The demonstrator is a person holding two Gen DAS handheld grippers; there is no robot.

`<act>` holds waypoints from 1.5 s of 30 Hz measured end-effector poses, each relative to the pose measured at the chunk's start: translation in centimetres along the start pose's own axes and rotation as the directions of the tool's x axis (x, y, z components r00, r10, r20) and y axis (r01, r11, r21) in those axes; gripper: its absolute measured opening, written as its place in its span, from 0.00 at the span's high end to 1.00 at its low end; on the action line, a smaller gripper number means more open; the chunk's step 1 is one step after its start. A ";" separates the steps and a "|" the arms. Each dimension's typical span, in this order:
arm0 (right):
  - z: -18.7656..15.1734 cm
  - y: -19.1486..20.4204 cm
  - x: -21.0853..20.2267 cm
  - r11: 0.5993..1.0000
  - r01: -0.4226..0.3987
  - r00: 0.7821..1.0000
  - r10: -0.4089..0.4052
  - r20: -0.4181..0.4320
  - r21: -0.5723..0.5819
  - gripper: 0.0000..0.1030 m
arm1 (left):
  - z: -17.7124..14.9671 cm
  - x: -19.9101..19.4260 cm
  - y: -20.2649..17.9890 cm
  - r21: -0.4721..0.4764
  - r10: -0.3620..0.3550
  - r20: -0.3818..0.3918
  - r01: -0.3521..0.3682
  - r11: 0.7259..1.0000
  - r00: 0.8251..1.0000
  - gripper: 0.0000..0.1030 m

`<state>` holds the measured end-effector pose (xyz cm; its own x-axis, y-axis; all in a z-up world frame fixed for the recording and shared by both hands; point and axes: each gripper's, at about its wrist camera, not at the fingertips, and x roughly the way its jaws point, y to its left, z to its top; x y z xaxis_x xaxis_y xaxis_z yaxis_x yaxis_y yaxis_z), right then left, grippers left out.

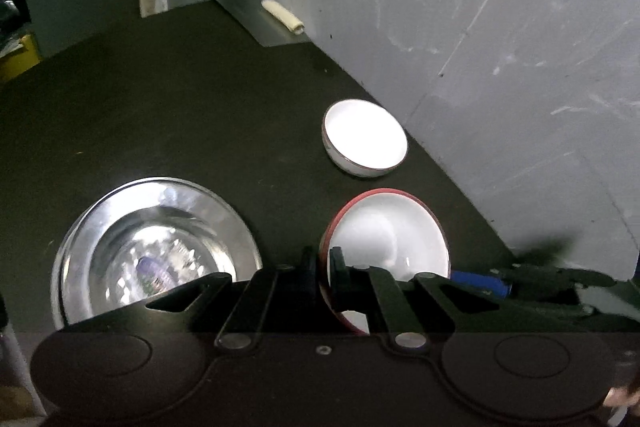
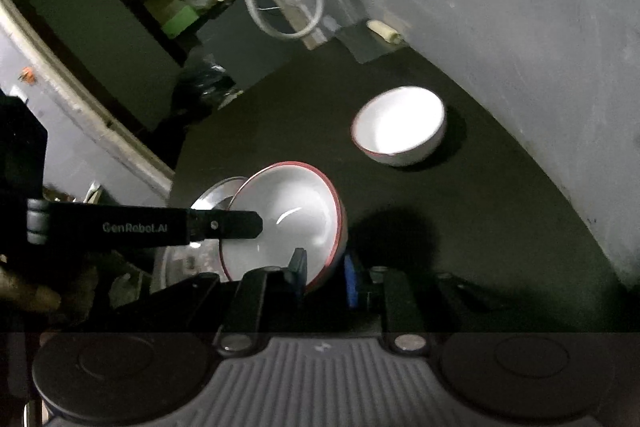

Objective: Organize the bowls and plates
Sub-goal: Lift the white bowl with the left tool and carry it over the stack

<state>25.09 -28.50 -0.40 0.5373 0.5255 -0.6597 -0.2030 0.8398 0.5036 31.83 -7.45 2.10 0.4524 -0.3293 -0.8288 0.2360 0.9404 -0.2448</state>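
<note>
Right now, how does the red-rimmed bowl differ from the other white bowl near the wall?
The red-rimmed bowl is tilted and clamped at its rim by both the left gripper and the right gripper; the plain white bowl sits upright and untouched on the dark counter. The red-rimmed bowl has a bright red edge, the plain white bowl a thin dark one. Both are white inside and empty.

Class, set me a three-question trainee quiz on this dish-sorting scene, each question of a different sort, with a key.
1. True or false: both grippers clamp the red-rimmed white bowl.
2. Which dish sits nearest the grey wall? A) shiny steel plate B) plain white bowl with a thin dark rim
3. Fill in: the red-rimmed bowl is held ____ (level/tilted).

Key: 1 true: left gripper, right gripper. 2 B. 3 tilted.
</note>
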 end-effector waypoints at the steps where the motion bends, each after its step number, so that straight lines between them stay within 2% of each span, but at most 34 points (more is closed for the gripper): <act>1: 0.1 0.5 -0.3 1.000 -0.007 1.000 0.007 -0.010 -0.023 0.80 | -0.4 -0.7 0.1 -0.009 -0.002 0.013 0.002 1.000 1.000 0.95; 5: 0.1 2.8 -1.6 0.991 -0.041 0.998 0.035 -0.046 -0.131 0.80 | -2.5 -3.5 1.4 -0.087 -0.017 0.061 0.023 0.996 0.998 0.95; 10: -0.7 5.7 -2.0 0.966 -0.104 0.991 0.080 -0.109 -0.237 0.80 | -5.3 -6.3 3.2 -0.176 -0.008 0.084 0.023 0.984 0.996 0.95; 19: -2.9 8.7 -1.8 0.924 -0.180 0.966 0.103 -0.235 -0.337 0.80 | -9.6 -7.5 4.4 -0.267 0.015 0.025 -0.007 0.964 1.000 0.94; 28: -4.7 9.7 -1.9 0.897 -0.230 0.942 0.107 -0.319 -0.378 0.81 | -12.2 -7.9 4.9 -0.248 -0.011 -0.048 -0.002 0.969 0.999 0.93; 37: -5.2 9.4 -0.7 0.912 -0.226 0.924 0.089 -0.372 -0.344 0.83 | -13.0 -6.9 4.8 -0.223 0.003 -0.143 -0.035 0.974 0.990 0.91; 45: -5.4 9.3 0.6 0.924 -0.211 0.915 0.071 -0.398 -0.319 0.83 | -13.6 -6.1 4.9 -0.217 0.002 -0.192 -0.044 0.975 0.981 0.89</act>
<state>19.10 -19.67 0.83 0.1515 0.5949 -0.7894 -0.5616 0.7090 0.4265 18.54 0.32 -0.86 0.2794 -0.3049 -0.9105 0.0238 0.9501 -0.3109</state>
